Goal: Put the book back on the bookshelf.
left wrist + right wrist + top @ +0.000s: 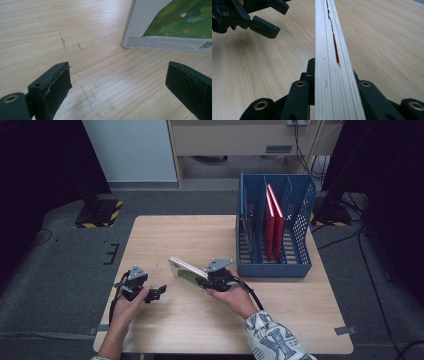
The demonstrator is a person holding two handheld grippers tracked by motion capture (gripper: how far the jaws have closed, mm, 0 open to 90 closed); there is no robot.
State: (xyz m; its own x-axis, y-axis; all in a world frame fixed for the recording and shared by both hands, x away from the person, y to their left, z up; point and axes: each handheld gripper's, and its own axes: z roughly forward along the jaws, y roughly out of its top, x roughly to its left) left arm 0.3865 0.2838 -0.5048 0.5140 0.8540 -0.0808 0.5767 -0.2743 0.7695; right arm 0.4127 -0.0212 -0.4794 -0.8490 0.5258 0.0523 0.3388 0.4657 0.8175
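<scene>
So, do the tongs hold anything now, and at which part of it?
The right tongs grip a thin book by its page edge, near one end. The left tongs are open and hold nothing.

wooden table (pixel 165 227), blue rack (pixel 300 265), red books (pixel 274 220)

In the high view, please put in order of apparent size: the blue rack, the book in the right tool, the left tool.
1. Blue rack, clearly the largest.
2. Book, held tilted in the right tool, so partly foreshortened.
3. Left tool, looking close to the book in size, so this order is unsure.
</scene>
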